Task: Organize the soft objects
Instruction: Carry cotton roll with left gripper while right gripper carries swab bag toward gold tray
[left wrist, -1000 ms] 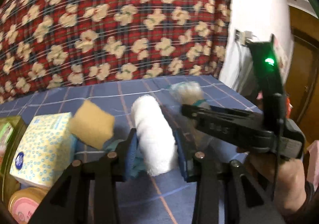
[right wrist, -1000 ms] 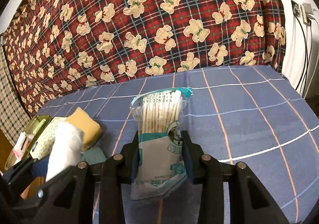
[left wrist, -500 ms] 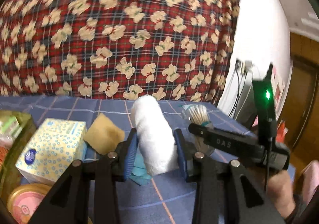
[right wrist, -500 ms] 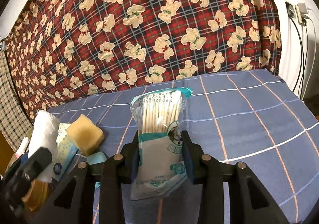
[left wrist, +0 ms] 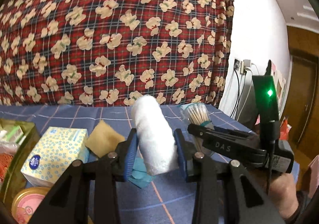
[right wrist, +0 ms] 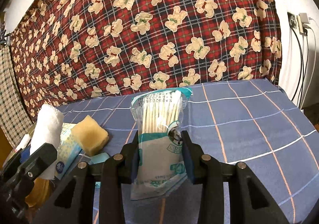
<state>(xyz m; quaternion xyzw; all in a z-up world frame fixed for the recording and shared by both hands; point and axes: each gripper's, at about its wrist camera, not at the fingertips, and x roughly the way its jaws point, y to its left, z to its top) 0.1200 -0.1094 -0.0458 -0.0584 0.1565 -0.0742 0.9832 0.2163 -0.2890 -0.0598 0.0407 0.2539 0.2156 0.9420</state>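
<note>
While both claws are loaded and lifted clear of the blue checked table [right wrist: 249,124], the step in hand looks like the carry: two soft things held up, neither yet set in its place.

Taking the tissue box [left wrist: 55,152] as the landmark and going left to right: to its left sits a green-rimmed bin [left wrist: 22,130] with packets inside, hard to make out. In front of the tissue box, toward the camera, is a round tin with a pink lid [left wrist: 28,204]. Just right of the tissue box, touching or nearly touching it, lies a yellow sponge [left wrist: 103,140]. Right of that again, the left claw [left wrist: 155,156] is closed on a rolled white towel [left wrist: 153,136], gripped about its lower half, its upper end sticking up and forward; a scrap of teal cloth [left wrist: 139,176] lies on the table beneath it. Farthest right of the tissue box, the right claw [right wrist: 159,156] is closed on a bag of cotton swabs [right wrist: 159,144], pinched across the printed middle, upright, swabs bunched in the top.

My judgement is that the next move calls for bringing one load at a time down near the tissue box and sponge, lowering until it rests, then opening. The towel is squashy and may unroll when released; the swab bag is slick and could topple if let go upright.
</note>
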